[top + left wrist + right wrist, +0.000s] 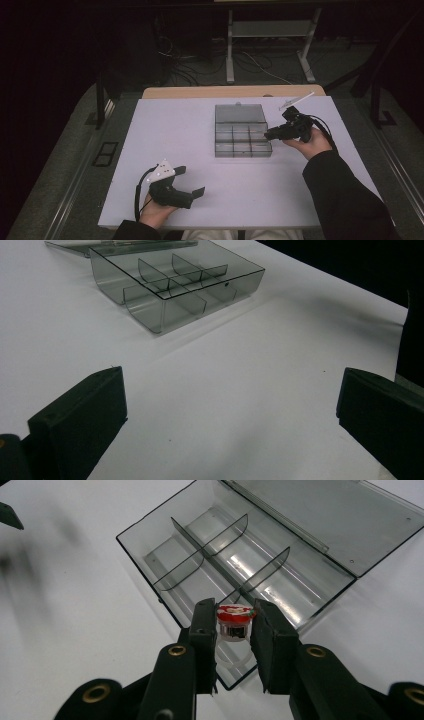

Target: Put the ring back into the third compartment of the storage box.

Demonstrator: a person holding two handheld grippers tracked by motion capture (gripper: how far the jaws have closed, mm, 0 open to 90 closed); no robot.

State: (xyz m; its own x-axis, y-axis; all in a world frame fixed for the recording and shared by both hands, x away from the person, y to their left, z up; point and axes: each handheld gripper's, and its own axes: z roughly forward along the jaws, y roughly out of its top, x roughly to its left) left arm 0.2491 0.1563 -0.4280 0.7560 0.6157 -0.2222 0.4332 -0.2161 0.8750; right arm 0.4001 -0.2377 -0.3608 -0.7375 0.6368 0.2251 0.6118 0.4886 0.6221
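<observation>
**Right tongs pinch a small red-topped piece over the open organiser box**

High view: a clear grey organiser box (242, 139) sits near the middle of the white desk (165, 130), its lid (240, 114) folded flat behind it. The right tongs (268, 134) reach its right edge; what they carry is too small to make out here. The left tongs (190, 181) rest near the front edge, jaws spread, well apart from the box.

Left gripper view: both jaws stand wide apart with bare desk between them. The box's compartments look empty; the lid is cut off at the top.

Right gripper view: the right tongs are closed on a small red-topped cylinder (235, 622) with a silvery body, above the box's near corner compartment. Its printed top is too small to read.
</observation>
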